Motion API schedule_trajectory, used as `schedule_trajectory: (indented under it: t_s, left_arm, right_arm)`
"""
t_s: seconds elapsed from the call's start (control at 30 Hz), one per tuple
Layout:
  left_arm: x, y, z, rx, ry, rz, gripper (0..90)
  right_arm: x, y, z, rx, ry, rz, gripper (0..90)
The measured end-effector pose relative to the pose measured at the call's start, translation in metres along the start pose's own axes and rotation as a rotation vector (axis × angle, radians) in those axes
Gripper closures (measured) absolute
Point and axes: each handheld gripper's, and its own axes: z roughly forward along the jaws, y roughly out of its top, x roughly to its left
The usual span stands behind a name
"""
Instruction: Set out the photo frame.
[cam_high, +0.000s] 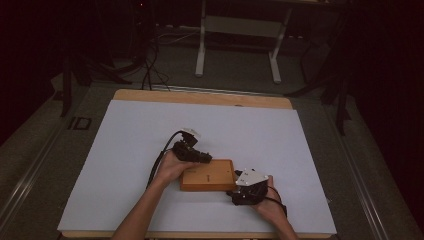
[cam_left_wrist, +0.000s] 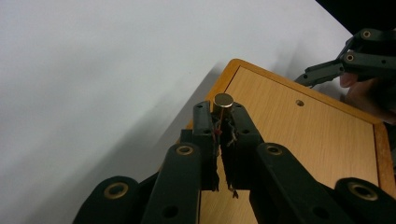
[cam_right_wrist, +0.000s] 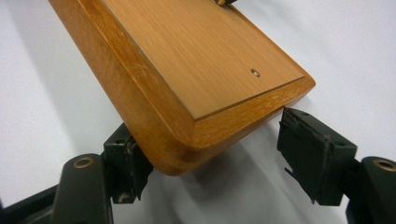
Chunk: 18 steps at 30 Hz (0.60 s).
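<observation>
A flat wooden board (cam_high: 207, 175) lies on the white sheet near the front of the table. My left gripper (cam_left_wrist: 219, 109) is shut on a small metal cylinder (cam_left_wrist: 223, 99), held upright over the board (cam_left_wrist: 303, 140) near its corner. A small hole (cam_left_wrist: 300, 102) shows in the board's top. From the high view the left gripper (cam_high: 204, 158) sits at the board's back left edge. My right gripper (cam_right_wrist: 212, 149) straddles the board's (cam_right_wrist: 187, 60) end, one pad against its long side, the other meeting its far corner. The right gripper (cam_high: 239, 184) is at the board's front right corner.
The white sheet (cam_high: 150, 140) covers a wooden table (cam_high: 200, 96). Behind the table stand a metal desk frame (cam_high: 201, 45) and loose cables (cam_high: 147, 70) on the floor. Both forearms enter from the bottom edge.
</observation>
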Motion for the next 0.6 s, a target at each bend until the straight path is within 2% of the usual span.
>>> schedule_trajectory:
  t_s: [0.17,0.6]
  left_arm:
    - [-0.001,0.000,0.001,-0.007,0.007,0.006,84.7]
    - [-0.004,0.002,0.005,-0.006,-0.012,0.015,84.8]
  right_arm:
    - [0.000,0.001,-0.001,-0.007,-0.016,0.000,29.0]
    - [0.001,0.004,-0.012,-0.054,-0.036,-0.021,30.8]
